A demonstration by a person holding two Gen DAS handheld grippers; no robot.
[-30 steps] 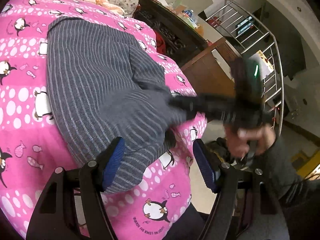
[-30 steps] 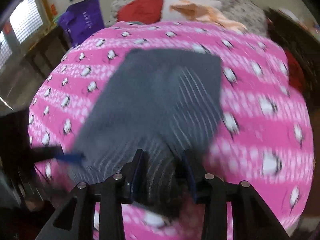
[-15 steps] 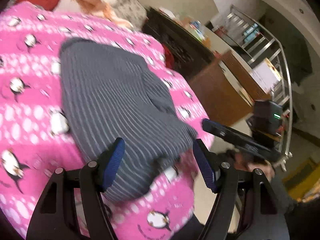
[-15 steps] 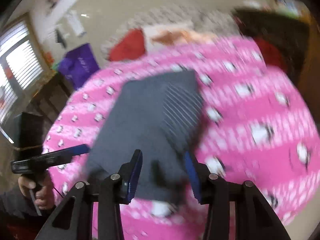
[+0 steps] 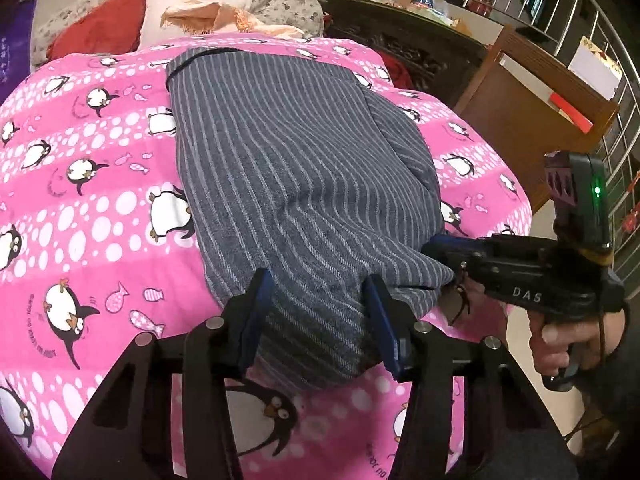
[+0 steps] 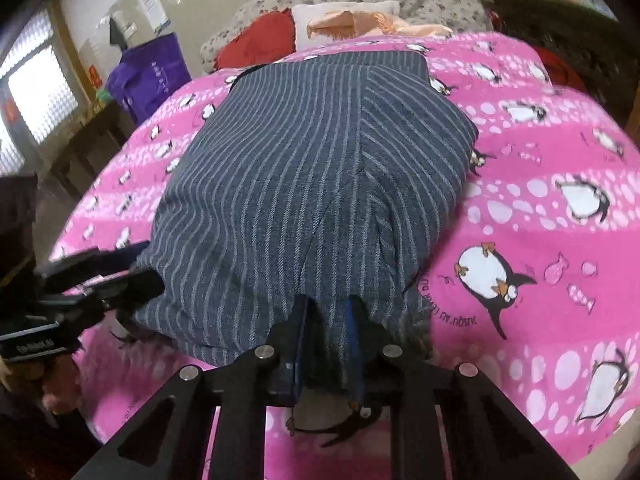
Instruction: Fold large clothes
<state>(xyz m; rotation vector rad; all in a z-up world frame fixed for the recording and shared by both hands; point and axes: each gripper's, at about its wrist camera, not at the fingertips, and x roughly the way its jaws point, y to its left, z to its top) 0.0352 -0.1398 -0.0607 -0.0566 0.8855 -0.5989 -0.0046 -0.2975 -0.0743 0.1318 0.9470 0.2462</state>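
Note:
A grey striped garment (image 5: 296, 168) lies partly folded on a pink penguin-print bedspread (image 5: 80, 200); it also shows in the right wrist view (image 6: 304, 184). My left gripper (image 5: 316, 312) straddles the garment's near hem, its jaws narrowed with cloth between them; whether the pads touch it is unclear. My right gripper (image 6: 328, 324) is shut on the near hem at the garment's right corner. The right gripper also shows in the left wrist view (image 5: 444, 256), the left gripper in the right wrist view (image 6: 140, 264).
Pillows (image 5: 192, 12) lie at the bed's head. A dark cabinet (image 5: 404, 36), a wooden board (image 5: 520, 116) and a metal rack (image 5: 600, 40) stand right of the bed. A purple bag (image 6: 148, 72) and a window (image 6: 36, 92) are to the left.
Both grippers have come in to the garment's near hem. The right gripper has closed on the cloth. The left jaws have narrowed around the hem.

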